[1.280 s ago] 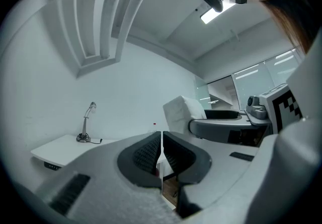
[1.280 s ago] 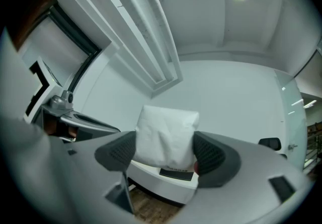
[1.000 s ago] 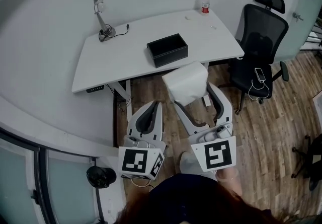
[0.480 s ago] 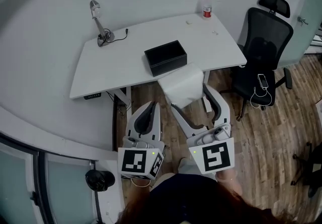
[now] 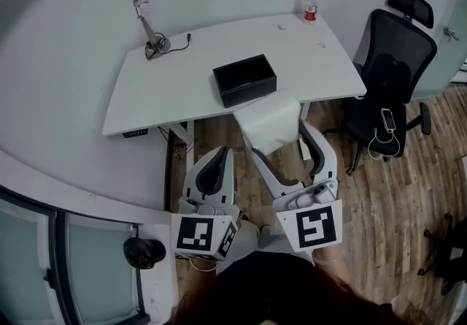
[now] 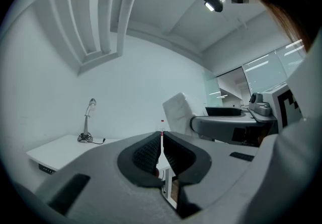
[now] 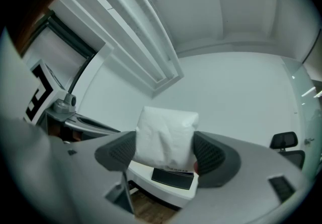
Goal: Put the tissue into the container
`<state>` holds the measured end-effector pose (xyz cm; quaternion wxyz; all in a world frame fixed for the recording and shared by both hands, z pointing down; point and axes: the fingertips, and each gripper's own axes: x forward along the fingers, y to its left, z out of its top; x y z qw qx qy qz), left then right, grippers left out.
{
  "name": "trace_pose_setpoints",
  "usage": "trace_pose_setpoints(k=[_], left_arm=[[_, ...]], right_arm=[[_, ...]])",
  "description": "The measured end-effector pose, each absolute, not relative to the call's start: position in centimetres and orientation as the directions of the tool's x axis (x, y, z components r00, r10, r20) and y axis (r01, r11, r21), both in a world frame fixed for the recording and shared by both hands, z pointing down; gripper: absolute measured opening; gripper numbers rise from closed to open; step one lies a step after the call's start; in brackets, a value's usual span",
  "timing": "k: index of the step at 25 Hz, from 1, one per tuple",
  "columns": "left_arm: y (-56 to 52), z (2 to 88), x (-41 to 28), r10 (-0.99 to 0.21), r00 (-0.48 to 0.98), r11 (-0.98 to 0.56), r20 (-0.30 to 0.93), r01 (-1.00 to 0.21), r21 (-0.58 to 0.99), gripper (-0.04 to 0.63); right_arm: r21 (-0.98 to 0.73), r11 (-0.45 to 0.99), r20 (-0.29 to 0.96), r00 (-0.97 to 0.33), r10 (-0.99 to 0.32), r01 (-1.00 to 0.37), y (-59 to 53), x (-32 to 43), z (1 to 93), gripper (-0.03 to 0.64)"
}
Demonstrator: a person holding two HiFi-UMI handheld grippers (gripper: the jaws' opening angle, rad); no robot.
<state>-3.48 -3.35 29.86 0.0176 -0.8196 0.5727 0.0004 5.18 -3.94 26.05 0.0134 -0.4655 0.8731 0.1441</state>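
White and puffy, the tissue pack (image 5: 271,120) sits between the jaws of the right gripper (image 5: 280,138). It is up in the air over the wood floor (image 5: 379,192), just in front of the white desk (image 5: 160,90). The black container (image 5: 244,79) stands on the desk near the front edge, with its top open, and it looks empty. To do this step well, I think the right gripper should carry the pack forward until it is right over the container. It should turn the pack to match the container's long side, go down low, and only then let go. That way the pack won't land on the rim or fall off the desk. It should not squeeze harder, because the pack is soft and squashes in. The right jaws are wide apart and press on both sides of the pack. The left gripper (image 5: 221,152) has its jaws closed together with nothing in them, and it hangs beside the right one.
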Motion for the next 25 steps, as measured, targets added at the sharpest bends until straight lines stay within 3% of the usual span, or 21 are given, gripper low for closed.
trace_pose_setpoints(k=[25], left_arm=[[-12.9, 29.4, -5.3, -0.939, 0.342, -0.342, -0.041, -0.94, -0.007, 0.034]], right_arm=[[0.268, 0.548, -0.12, -0.592, -0.797, -0.792, -13.0, 2.7, 26.4, 0.377]])
